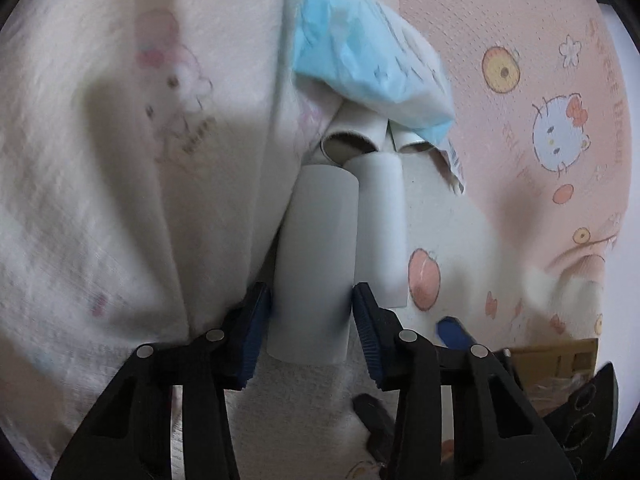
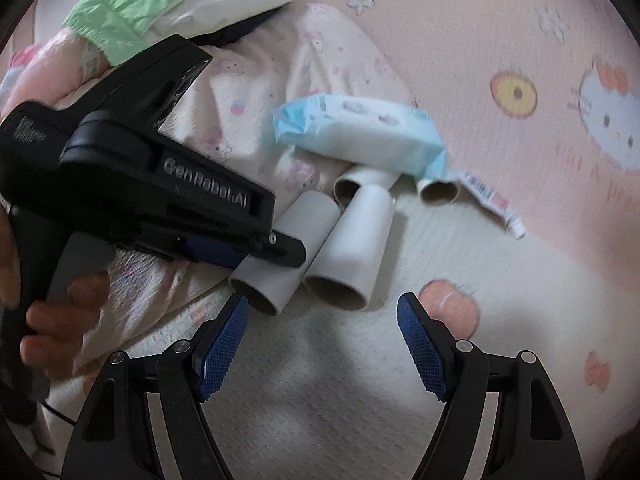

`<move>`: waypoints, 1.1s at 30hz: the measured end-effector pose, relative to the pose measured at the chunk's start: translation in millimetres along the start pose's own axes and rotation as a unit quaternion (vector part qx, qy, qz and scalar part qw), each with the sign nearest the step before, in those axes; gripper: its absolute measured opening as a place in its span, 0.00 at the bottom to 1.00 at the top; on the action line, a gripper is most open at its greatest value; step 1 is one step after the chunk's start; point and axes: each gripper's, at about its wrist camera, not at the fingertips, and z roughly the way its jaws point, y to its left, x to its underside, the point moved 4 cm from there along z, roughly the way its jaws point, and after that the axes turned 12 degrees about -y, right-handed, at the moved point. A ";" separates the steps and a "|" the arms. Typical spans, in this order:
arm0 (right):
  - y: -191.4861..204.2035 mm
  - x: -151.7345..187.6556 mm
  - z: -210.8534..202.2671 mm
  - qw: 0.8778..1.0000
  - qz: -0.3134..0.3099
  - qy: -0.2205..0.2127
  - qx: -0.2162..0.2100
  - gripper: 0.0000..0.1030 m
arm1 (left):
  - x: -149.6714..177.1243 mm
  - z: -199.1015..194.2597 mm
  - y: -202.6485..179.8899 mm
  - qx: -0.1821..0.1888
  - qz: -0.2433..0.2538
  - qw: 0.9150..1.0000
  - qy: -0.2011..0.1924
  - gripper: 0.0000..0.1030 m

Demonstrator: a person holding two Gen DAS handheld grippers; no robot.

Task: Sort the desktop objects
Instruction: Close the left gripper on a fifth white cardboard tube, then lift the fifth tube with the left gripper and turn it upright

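A: Printed cloth point(image 1: 120, 160) surface; left gripper point(image 1: 311, 312) straddles nearest cardboard tube point(image 1: 316, 256), pads at its sides, grip uncertain.

B: Tube's axis runs away from it (right gripper point(image 2: 323, 344) agape, empty, just short of second tube point(image 2: 352, 248)).

tubes point(image 1: 316, 256) white | packet point(image 1: 360, 60) light blue | blanket point(image 1: 520, 100) pink, cartoon-cat print

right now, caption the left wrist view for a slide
Left gripper fingers straddling a white cardboard tube beside a blue tissue pack.
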 end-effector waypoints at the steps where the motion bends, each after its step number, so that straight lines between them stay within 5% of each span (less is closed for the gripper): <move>1: -0.2 1.8 3.4 1.000 0.007 0.006 -0.004 0.73 | 1.5 -0.5 -0.3 0.000 -0.006 1.000 0.000 0.45; 13: 4.9 34.2 2.3 0.998 0.030 0.044 -0.024 0.73 | 36.2 -1.6 -4.8 0.048 -0.087 0.995 0.033 0.45; 17: 2.6 46.0 -4.7 0.998 0.023 0.055 -0.032 0.70 | 48.0 0.8 -20.3 0.056 -0.065 0.996 0.036 0.45; 22: 1.2 53.3 -14.2 0.997 0.014 0.064 -0.042 0.45 | 56.2 9.9 -37.7 0.068 -0.051 0.995 0.055 0.45; 33: -28.4 69.0 -39.1 0.996 0.028 0.078 0.017 0.44 | 83.0 28.6 -81.5 0.102 0.007 0.990 0.098 0.45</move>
